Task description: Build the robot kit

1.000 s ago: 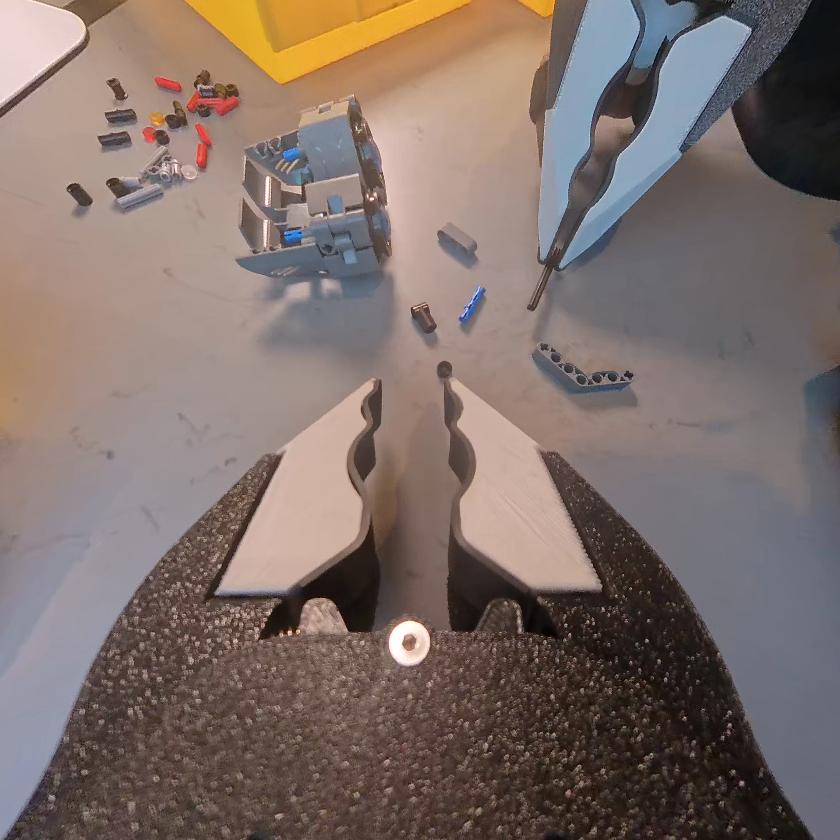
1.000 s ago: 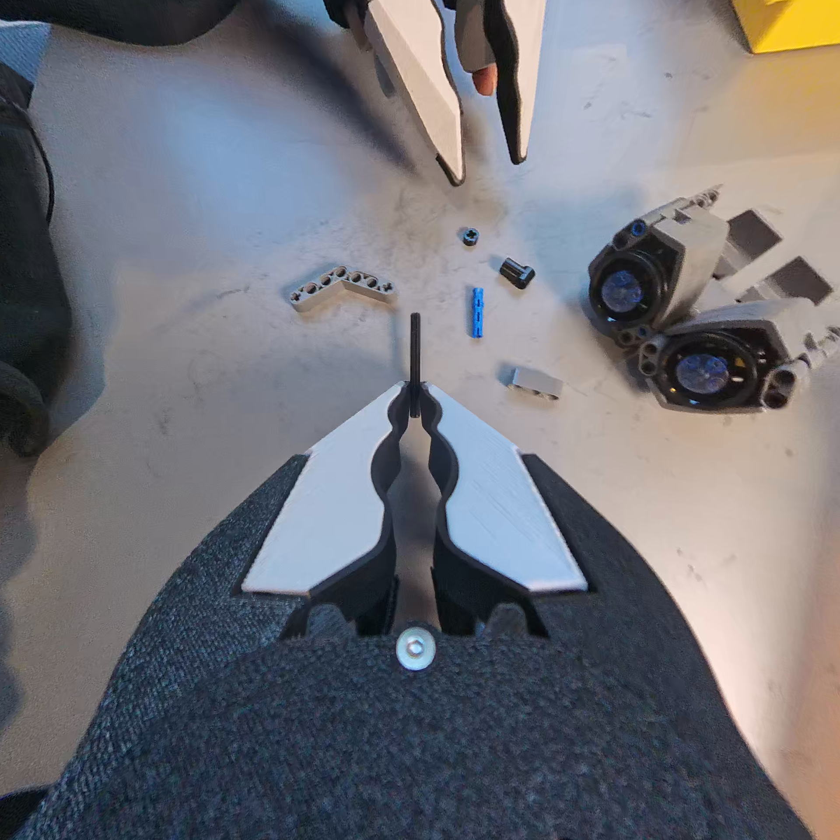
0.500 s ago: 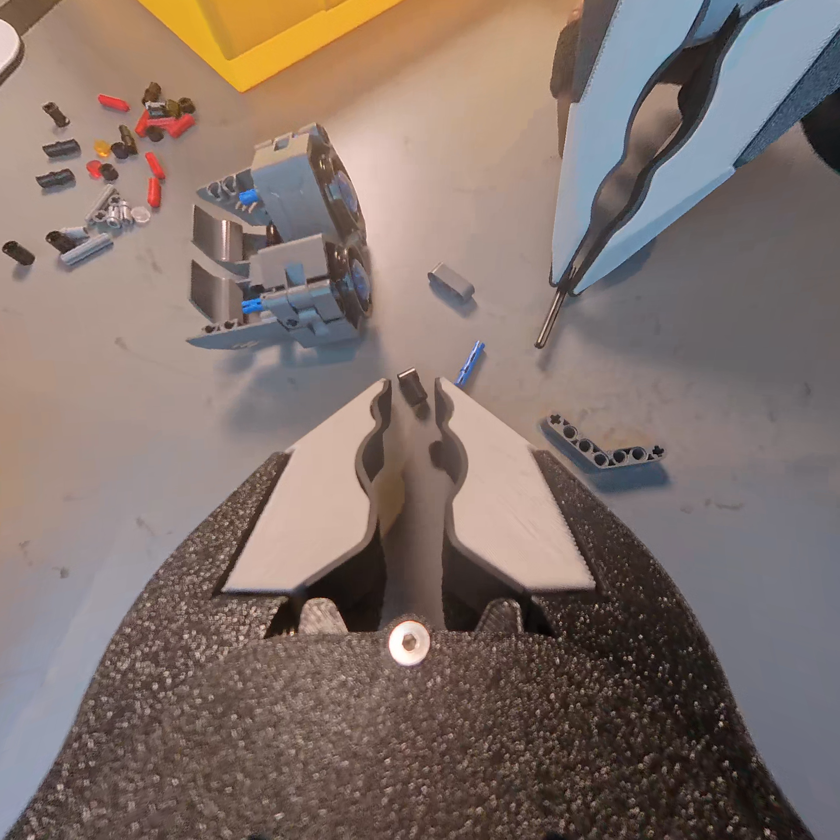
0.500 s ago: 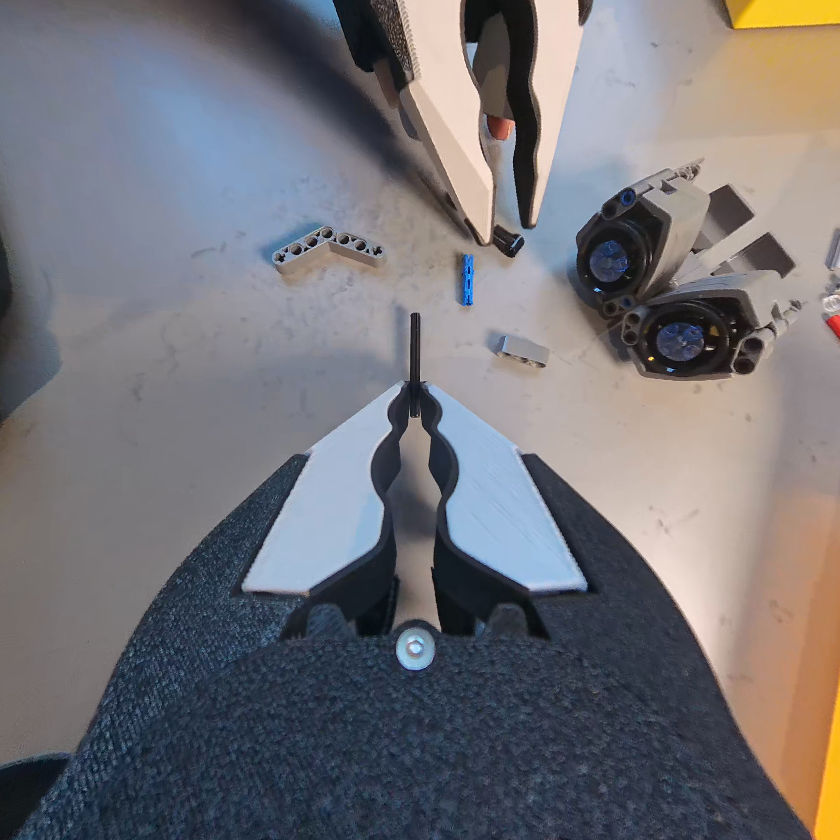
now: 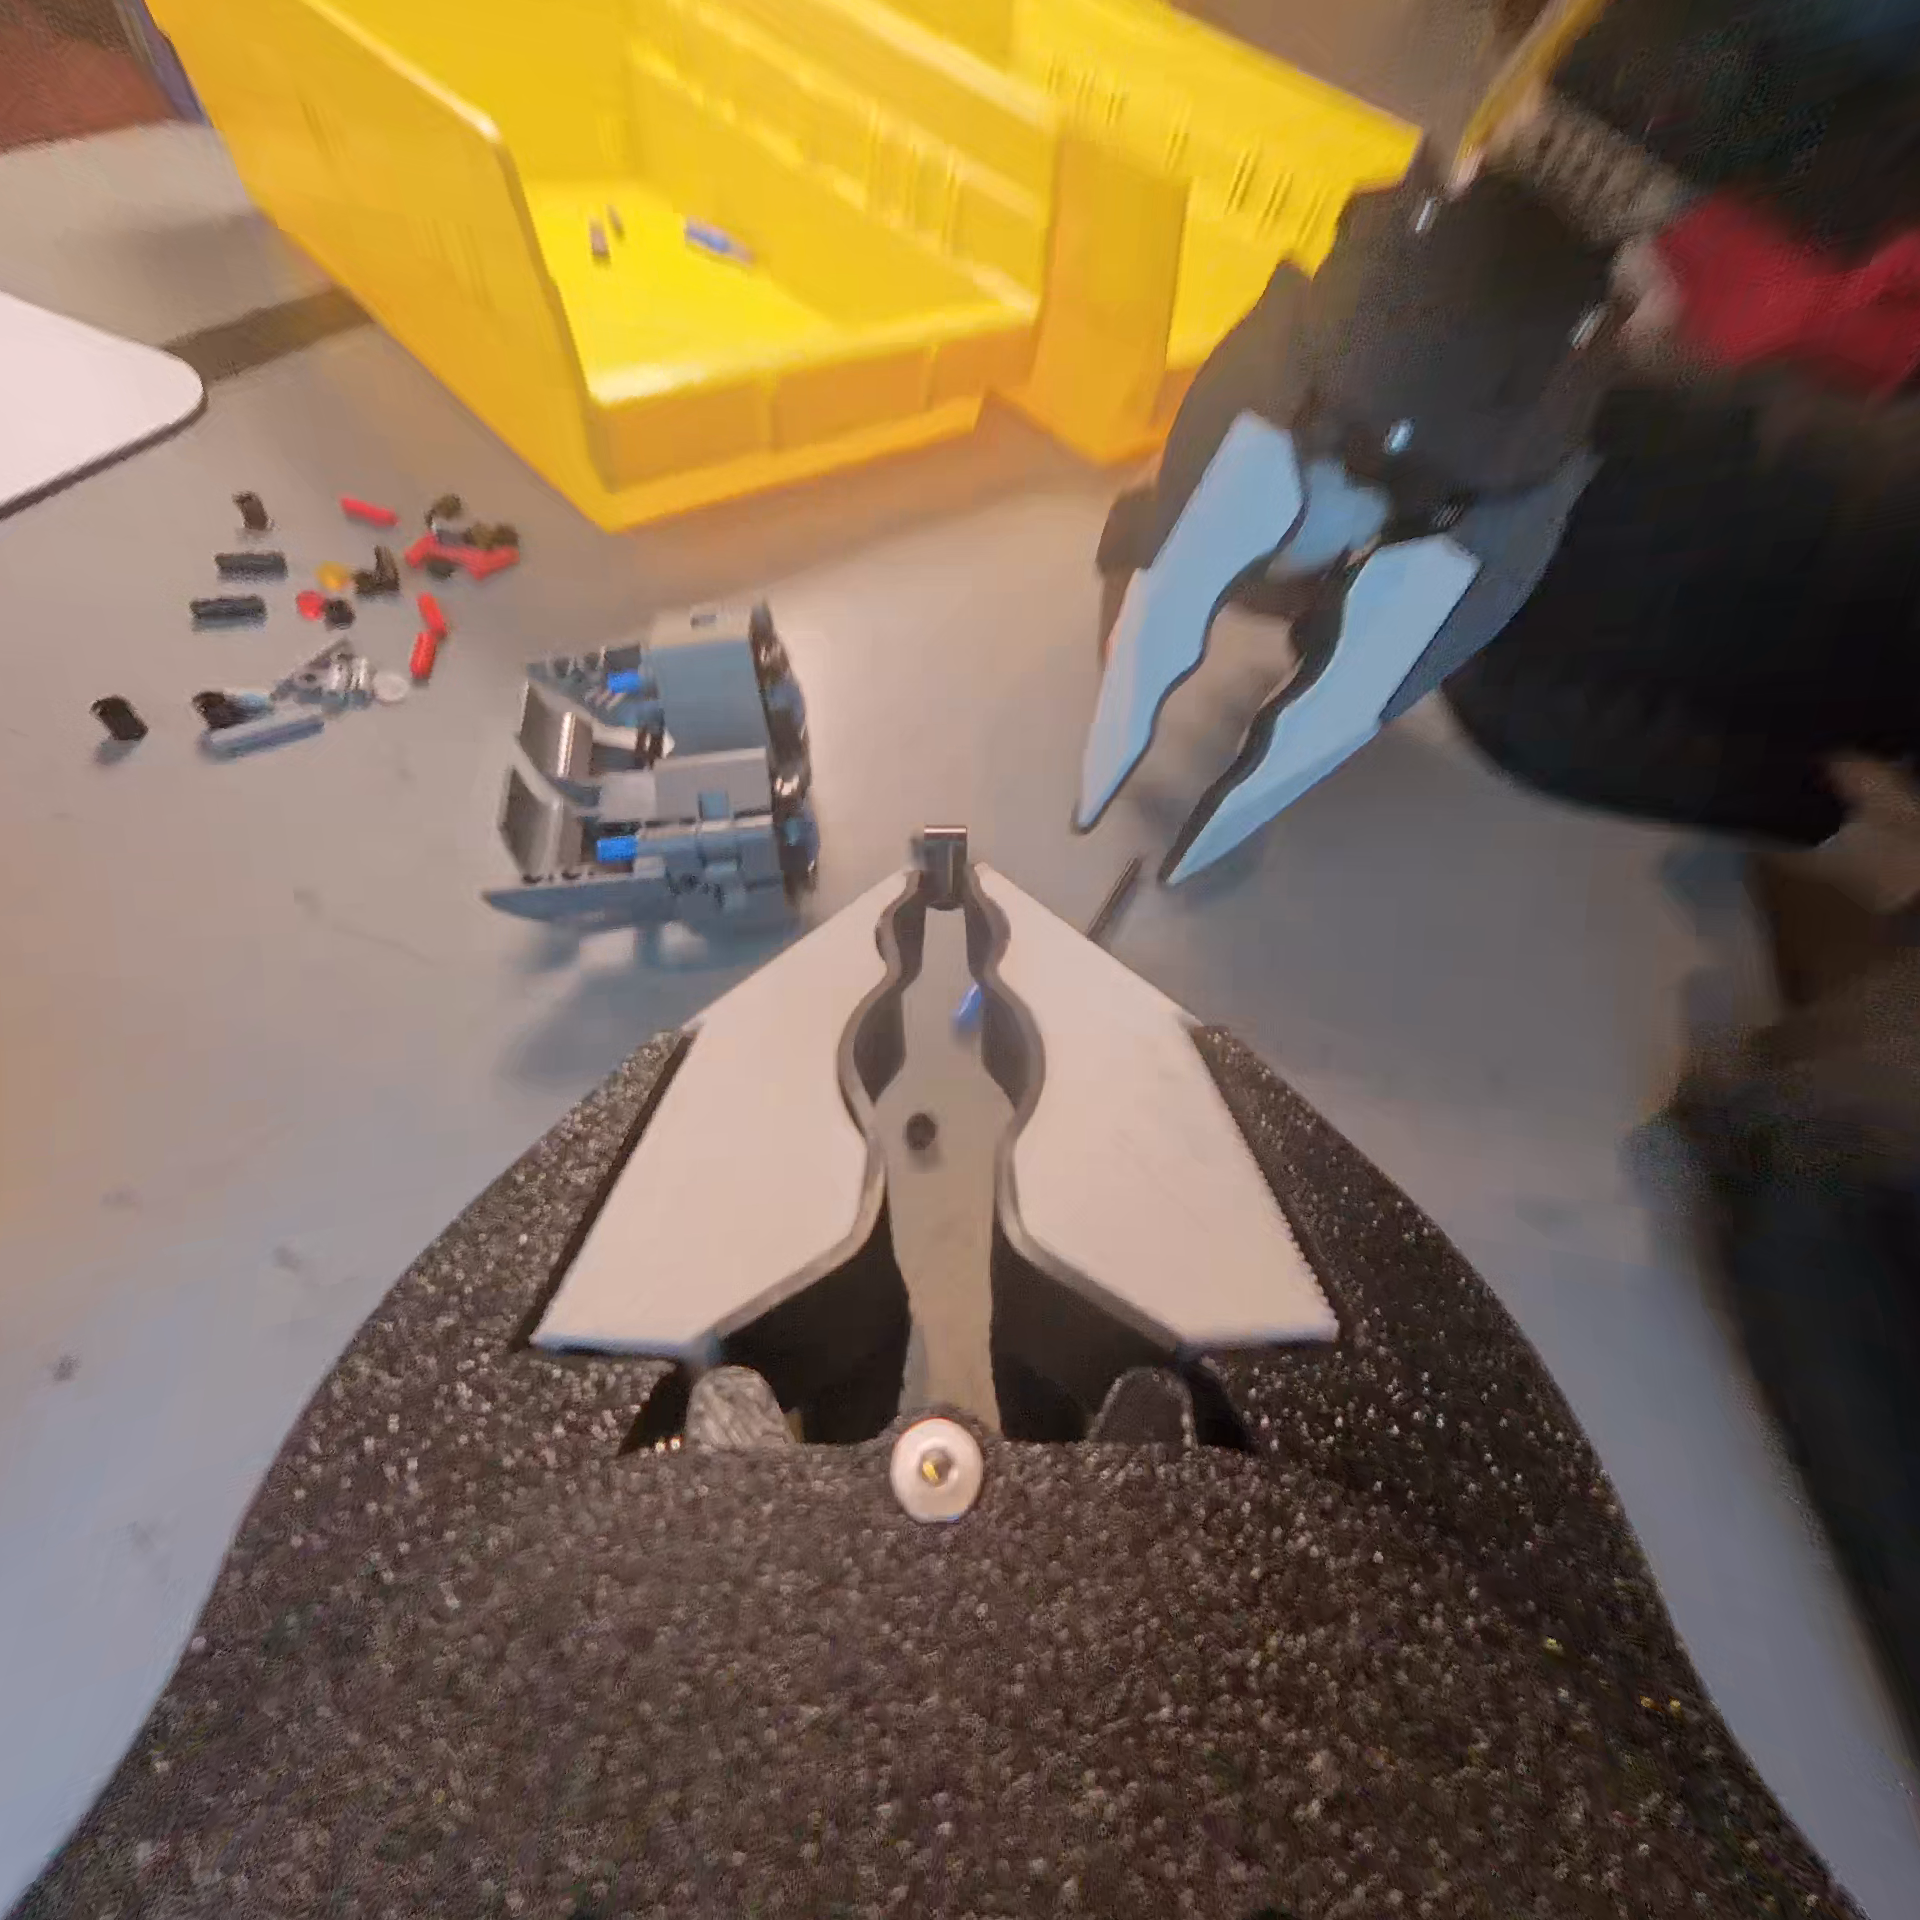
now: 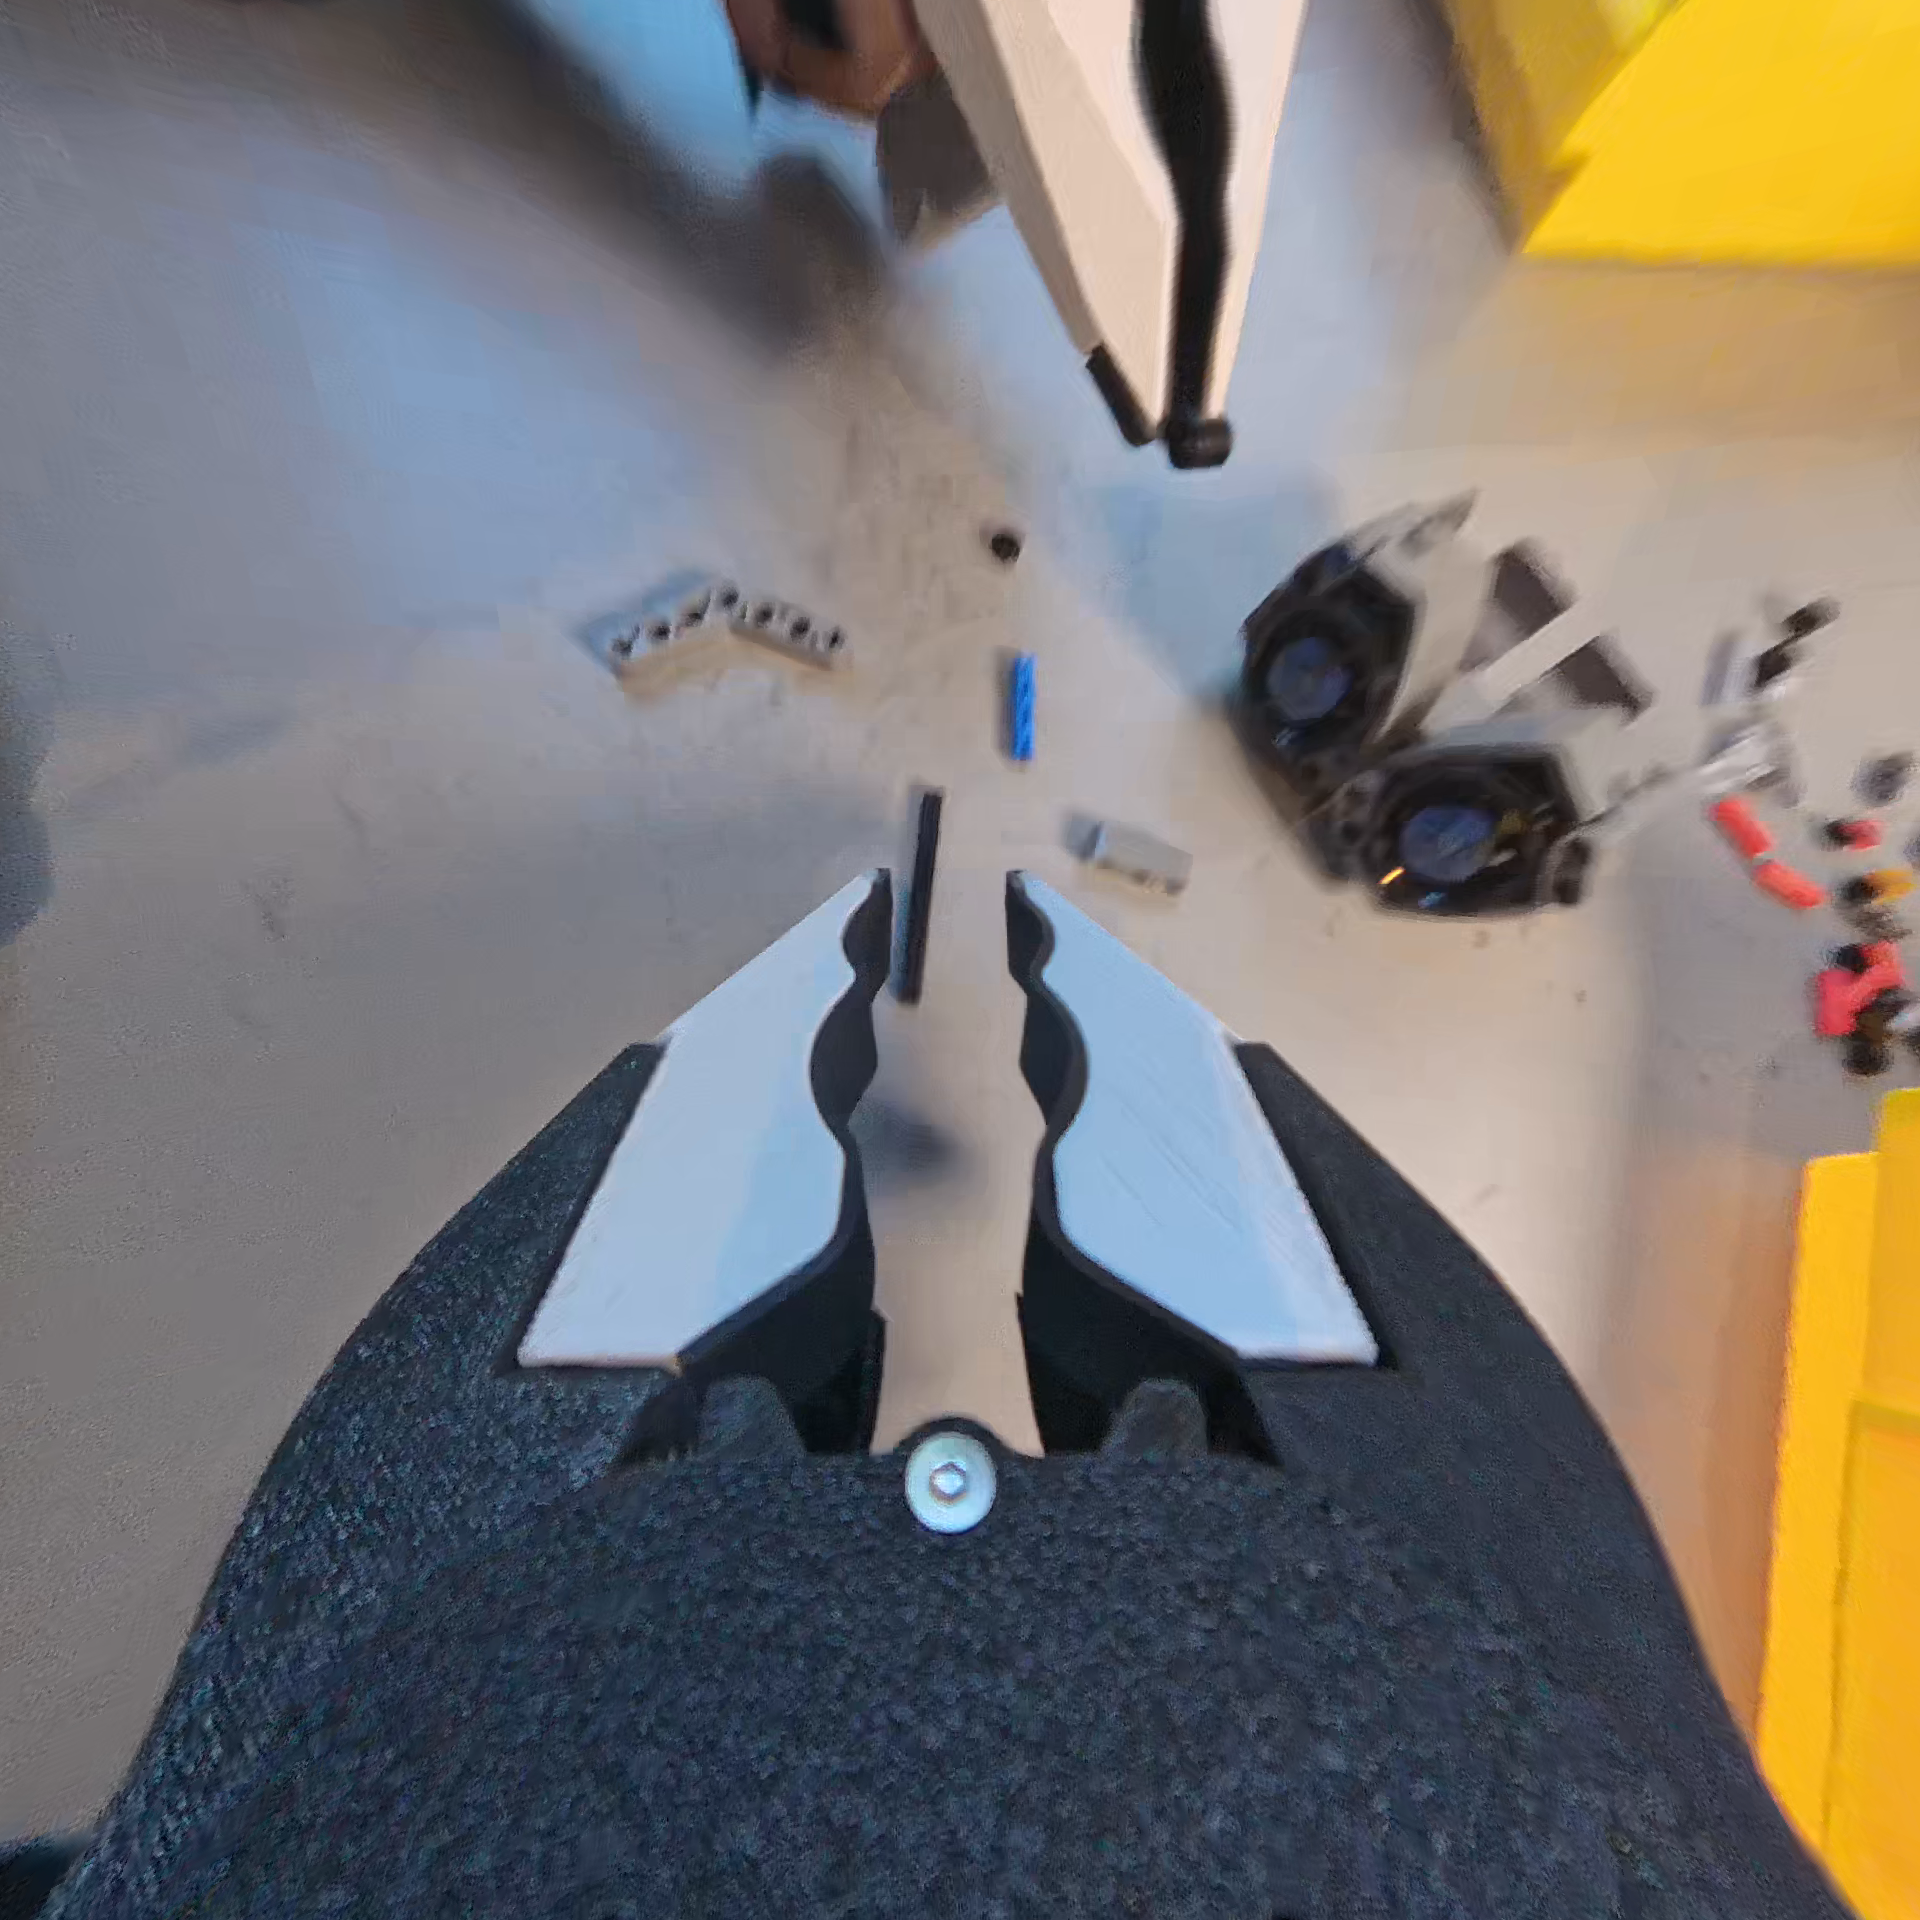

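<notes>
One black connector (image 5: 943, 854) is pinched in the left tool (image 5: 943, 883); the right tool (image 6: 948, 883) is spread wide, one black axle (image 6: 918, 894) seen between its tips, centre frame.

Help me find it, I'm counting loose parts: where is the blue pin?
In the right wrist view the blue pin lies on the table ahead of the open right gripper, between the bent grey beam and the grey engine block.

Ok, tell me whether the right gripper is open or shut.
Open. The right gripper shows a clear gap between its fingertips, and the black rod sits loose in that gap, beside the left one.
</notes>
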Tool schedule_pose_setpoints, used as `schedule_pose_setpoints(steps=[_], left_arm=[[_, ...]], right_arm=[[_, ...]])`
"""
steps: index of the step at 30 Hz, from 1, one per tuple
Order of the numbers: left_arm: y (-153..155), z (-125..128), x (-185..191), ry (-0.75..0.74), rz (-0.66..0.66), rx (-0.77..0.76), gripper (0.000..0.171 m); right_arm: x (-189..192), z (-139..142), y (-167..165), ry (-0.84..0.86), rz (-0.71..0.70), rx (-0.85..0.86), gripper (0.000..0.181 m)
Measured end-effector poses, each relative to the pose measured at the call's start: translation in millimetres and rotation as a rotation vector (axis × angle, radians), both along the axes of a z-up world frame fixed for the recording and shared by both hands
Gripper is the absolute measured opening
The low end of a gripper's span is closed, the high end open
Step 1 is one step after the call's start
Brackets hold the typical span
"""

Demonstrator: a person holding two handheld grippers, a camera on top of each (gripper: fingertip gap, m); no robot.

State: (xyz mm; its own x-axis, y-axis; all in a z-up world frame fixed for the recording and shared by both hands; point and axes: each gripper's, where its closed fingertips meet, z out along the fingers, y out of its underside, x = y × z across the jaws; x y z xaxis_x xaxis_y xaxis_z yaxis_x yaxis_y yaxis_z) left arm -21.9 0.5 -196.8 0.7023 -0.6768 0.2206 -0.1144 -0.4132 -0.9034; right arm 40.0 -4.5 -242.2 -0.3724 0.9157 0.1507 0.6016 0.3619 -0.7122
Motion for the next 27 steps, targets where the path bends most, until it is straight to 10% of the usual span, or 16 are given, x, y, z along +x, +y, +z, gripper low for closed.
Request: schedule_pose_setpoints(steps=[8, 27], left_arm=[[-15.1, 74.9, 13.3, -0.809, -0.088, -0.079, 0.006], [-31.0, 78.5, 25.6, -1.091, -0.236, -0.275, 0.006]], right_arm=[[-43.4, 103.6, -18.0, 0.598, -0.077, 0.125, 0.043], [-52.3, 118.4, -26.0, 0.682, -0.059, 0.264, 0.011]])
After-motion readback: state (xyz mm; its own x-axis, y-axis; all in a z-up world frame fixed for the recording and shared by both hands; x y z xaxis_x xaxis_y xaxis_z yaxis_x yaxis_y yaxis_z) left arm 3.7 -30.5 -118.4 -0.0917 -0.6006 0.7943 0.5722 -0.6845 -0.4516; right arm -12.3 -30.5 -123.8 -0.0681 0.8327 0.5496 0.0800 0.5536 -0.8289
